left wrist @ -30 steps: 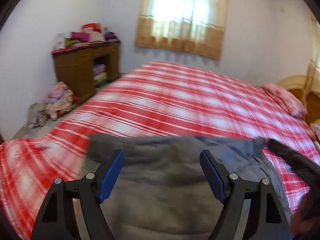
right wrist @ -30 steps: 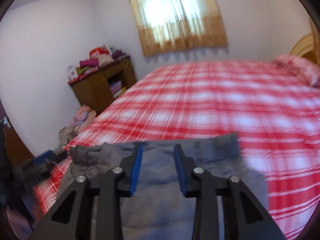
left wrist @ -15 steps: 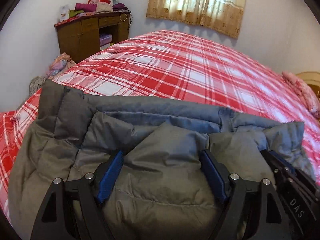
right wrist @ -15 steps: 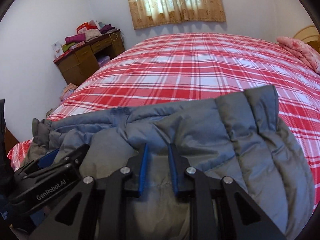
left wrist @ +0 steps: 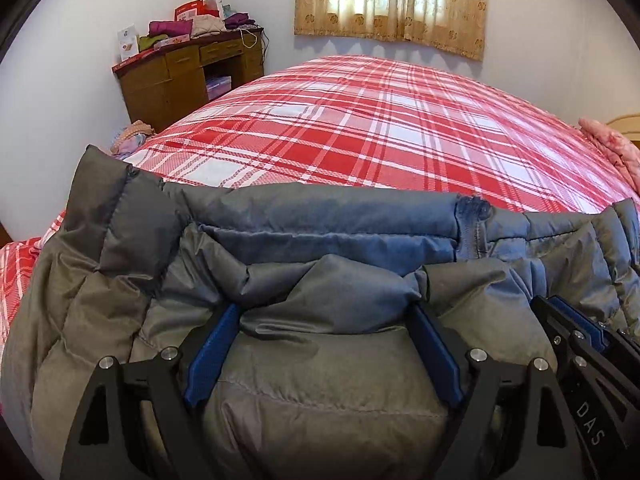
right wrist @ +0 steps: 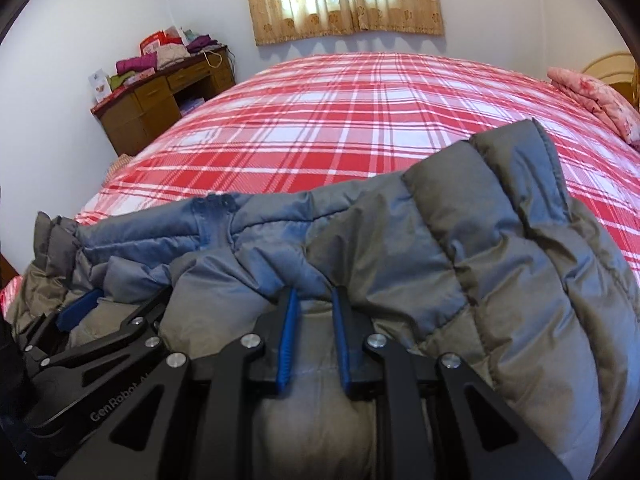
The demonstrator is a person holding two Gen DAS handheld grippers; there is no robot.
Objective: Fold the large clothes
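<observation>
I hold a grey padded jacket (left wrist: 320, 240) at the near edge of the plaid bed (left wrist: 360, 128).
My left gripper (left wrist: 324, 344), its jaws just widening, straddles a puffy fold; my right gripper (right wrist: 314, 328), just narrowing, pinches fabric. Slippery padding may spring loose, spoiling the fold.

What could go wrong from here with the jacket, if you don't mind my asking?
1. The left claw stands wide, and its jaws have just been opening around a puffy bulge of the jacket; that side could slump and undo the fold.
2. The right claw pinches only a narrow ridge of slick padding, which may slip out.
3. The jacket lies near the edge of the bed and might slide off.
</observation>
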